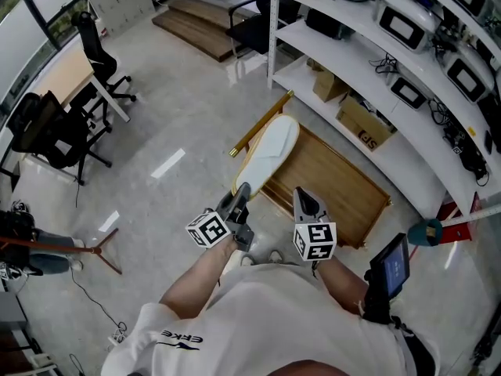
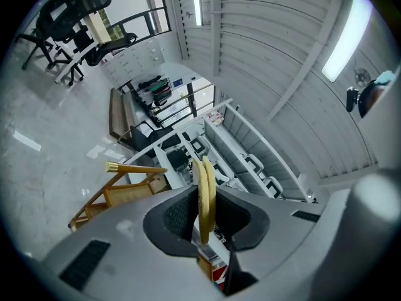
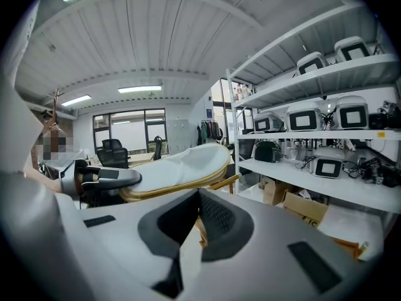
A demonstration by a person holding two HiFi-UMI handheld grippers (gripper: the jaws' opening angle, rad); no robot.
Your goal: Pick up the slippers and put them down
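Note:
A pair of white slippers with yellow soles (image 1: 272,151), pressed flat together, hangs in the air over the wooden rack. My left gripper (image 1: 241,193) is shut on their near end. In the left gripper view the yellow slipper edges (image 2: 204,187) stand upright between the pads of the left gripper (image 2: 204,221). In the right gripper view the slippers (image 3: 182,163) lie level, up and to the left, with the left gripper (image 3: 103,180) on them. My right gripper (image 1: 307,200) is beside the left one, shut and with nothing in it; its jaws (image 3: 198,199) meet at the tip.
A low wooden rack (image 1: 337,182) with a gold-coloured rail (image 1: 260,125) stands on the pale floor below the slippers. White shelves (image 1: 368,41) with devices and cardboard boxes (image 1: 364,124) run along the right. Office chairs (image 1: 100,53) and a desk are at far left.

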